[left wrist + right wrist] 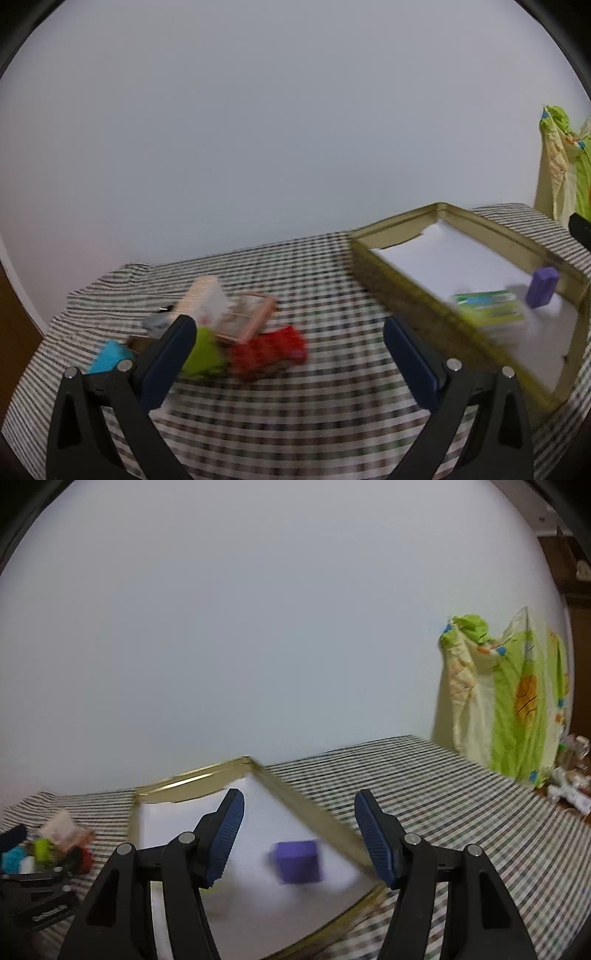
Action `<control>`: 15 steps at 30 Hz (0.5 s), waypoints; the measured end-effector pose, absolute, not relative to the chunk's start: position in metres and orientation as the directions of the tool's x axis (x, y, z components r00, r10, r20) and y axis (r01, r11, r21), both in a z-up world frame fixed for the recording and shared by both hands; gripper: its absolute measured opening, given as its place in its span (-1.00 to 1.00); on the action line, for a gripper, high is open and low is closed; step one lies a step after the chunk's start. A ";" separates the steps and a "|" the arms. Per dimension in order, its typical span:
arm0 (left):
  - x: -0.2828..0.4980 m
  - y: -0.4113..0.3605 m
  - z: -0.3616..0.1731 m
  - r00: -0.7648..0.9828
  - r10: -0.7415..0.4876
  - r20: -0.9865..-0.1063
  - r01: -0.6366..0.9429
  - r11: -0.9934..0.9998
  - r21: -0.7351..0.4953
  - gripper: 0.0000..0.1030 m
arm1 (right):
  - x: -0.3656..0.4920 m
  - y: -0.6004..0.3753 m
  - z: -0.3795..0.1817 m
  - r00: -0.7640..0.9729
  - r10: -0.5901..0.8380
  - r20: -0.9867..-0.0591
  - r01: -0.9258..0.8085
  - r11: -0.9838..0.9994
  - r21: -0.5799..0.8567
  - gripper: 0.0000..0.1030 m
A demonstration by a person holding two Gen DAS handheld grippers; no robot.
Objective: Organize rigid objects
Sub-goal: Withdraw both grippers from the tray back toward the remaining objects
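Note:
A gold-rimmed tray (399, 291) lined with white paper lies on the striped table; it holds a purple block (542, 287) and a green box (487, 308). My left gripper (290, 338) is open and empty above the cloth, between the tray and a pile holding a red block (269, 350), a green piece (203, 352), a blue piece (109, 356) and a wooden frame (251, 319). My right gripper (299, 830) is open and empty above the tray (314, 823), with the purple block (297, 862) below it between the fingers.
The table is covered with a striped cloth (295, 417). A green and yellow cloth (506, 701) hangs at the back right. Small items (569, 779) lie beyond the table's right edge. The pile (51, 845) and the left gripper (33, 897) show at the far left.

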State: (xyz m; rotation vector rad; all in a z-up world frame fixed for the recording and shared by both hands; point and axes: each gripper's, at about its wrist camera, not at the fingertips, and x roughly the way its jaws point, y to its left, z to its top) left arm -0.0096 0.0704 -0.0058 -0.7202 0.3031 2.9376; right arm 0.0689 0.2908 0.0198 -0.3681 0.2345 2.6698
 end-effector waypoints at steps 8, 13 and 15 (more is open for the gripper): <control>-0.034 -0.003 -0.014 -0.867 -0.007 -0.497 -0.079 -0.985 0.151 0.99 | 0.023 0.222 0.016 -0.921 0.265 -0.286 -0.305 -0.946 0.105 0.25; -0.042 -0.040 -0.021 -0.856 -0.021 -0.517 -0.068 -0.986 0.152 0.99 | 0.004 0.180 0.013 -0.931 0.170 -0.324 -0.217 -0.969 0.115 0.25; -0.043 -0.055 -0.023 -0.849 -0.015 -0.528 -0.069 -0.988 0.139 0.99 | -0.003 0.165 0.010 -0.928 0.136 -0.348 -0.183 -0.977 0.106 0.25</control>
